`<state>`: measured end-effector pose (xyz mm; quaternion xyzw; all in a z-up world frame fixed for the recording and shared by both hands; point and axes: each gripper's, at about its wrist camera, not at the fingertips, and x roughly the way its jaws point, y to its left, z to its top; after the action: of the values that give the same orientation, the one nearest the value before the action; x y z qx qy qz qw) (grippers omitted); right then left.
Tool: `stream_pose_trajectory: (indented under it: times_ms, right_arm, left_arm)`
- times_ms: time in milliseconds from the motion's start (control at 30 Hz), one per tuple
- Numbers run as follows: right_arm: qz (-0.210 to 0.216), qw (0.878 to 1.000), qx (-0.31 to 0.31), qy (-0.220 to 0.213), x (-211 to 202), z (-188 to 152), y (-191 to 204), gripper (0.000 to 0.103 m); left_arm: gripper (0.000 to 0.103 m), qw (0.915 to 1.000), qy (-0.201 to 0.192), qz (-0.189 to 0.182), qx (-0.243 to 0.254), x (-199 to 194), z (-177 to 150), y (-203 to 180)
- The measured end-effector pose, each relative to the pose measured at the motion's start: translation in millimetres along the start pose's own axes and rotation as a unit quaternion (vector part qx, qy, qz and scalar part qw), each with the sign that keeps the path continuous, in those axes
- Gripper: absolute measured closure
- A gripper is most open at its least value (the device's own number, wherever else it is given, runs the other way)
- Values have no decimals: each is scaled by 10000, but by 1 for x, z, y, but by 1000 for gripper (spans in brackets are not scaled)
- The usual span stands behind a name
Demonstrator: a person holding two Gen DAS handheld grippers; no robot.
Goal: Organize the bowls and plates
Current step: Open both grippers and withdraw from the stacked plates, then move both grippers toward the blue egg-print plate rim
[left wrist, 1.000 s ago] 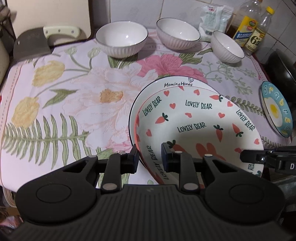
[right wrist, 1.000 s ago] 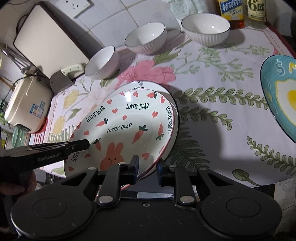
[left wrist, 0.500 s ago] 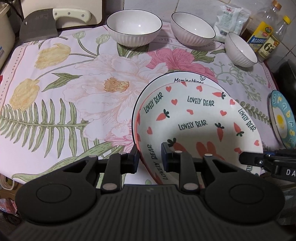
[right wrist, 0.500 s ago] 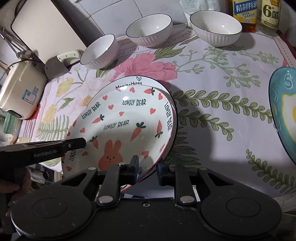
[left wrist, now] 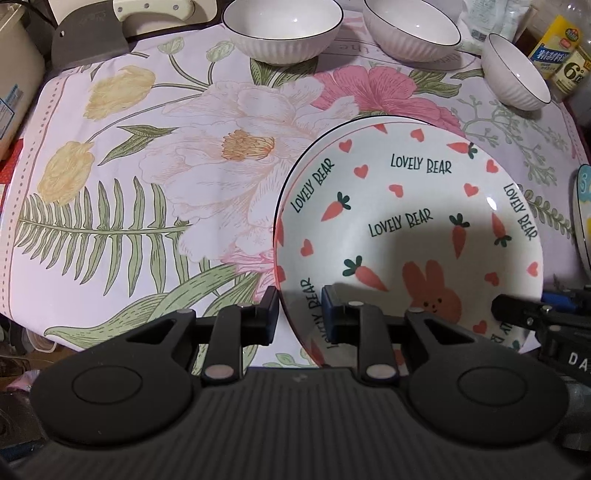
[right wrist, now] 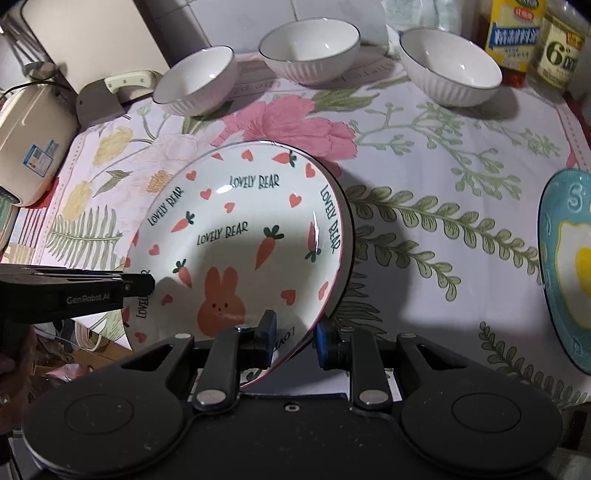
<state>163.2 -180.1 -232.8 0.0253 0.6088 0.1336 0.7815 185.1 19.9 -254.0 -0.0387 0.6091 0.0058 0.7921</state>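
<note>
A white "Lovely Bear" plate [left wrist: 406, 221] with carrots, hearts and a rabbit lies over a second plate whose dark rim [left wrist: 332, 137] just shows beneath it; it also shows in the right wrist view [right wrist: 236, 229]. My left gripper [left wrist: 300, 310] is shut on the plate's near left rim. My right gripper [right wrist: 295, 332] is shut on its near right rim. Three white ribbed bowls [left wrist: 280, 29] [left wrist: 410, 29] [left wrist: 517, 74] stand along the back. A blue egg plate [right wrist: 569, 266] lies at the right.
The floral cloth [left wrist: 184, 166] covers the table and hangs over the front edge. A cleaver [left wrist: 88, 40] and cutting board lie at the back left beside a rice cooker [right wrist: 29, 147]. Oil and vinegar bottles [right wrist: 517, 33] stand at the back right.
The bear plate has moved down and forward onto the plate beneath it, so the "Morning Honey" lettering is now covered. Both grippers stayed shut on its rim.
</note>
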Motion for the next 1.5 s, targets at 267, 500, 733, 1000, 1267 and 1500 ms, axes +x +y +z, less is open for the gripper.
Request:
stream_pose_trajectory:
  times_ms: [267,500,733,1000,1267,1500]
  right_arm:
    - [-99,9991,-312,-279,-13,-3,-1,72]
    - [217,9966,-323,-724,-50,-23,-15,70]
    - [384,9898,-451,-1296,-110,-44,-33,54]
    - [109,9777,-738,-1965,-180,-70,-40,44]
    - [-221,9675,-473,-2474,-232,-89,-52,44]
    - [-529,9613,-210,-2697,-248,-109,-63,44]
  left_arm:
    - [77,9997,-64,232,42,-22,1,-18]
    - [69,9990,29,385,203,-59,-16,-37]
    - [61,9987,4,251,455,-112,-34,-61]
    - [43,9912,-693,46,1123,-188,-51,-96]
    - [42,9800,-913,-307,1741,-217,-57,-119]
    - [41,9717,-925,-484,2120,-216,-52,-139]
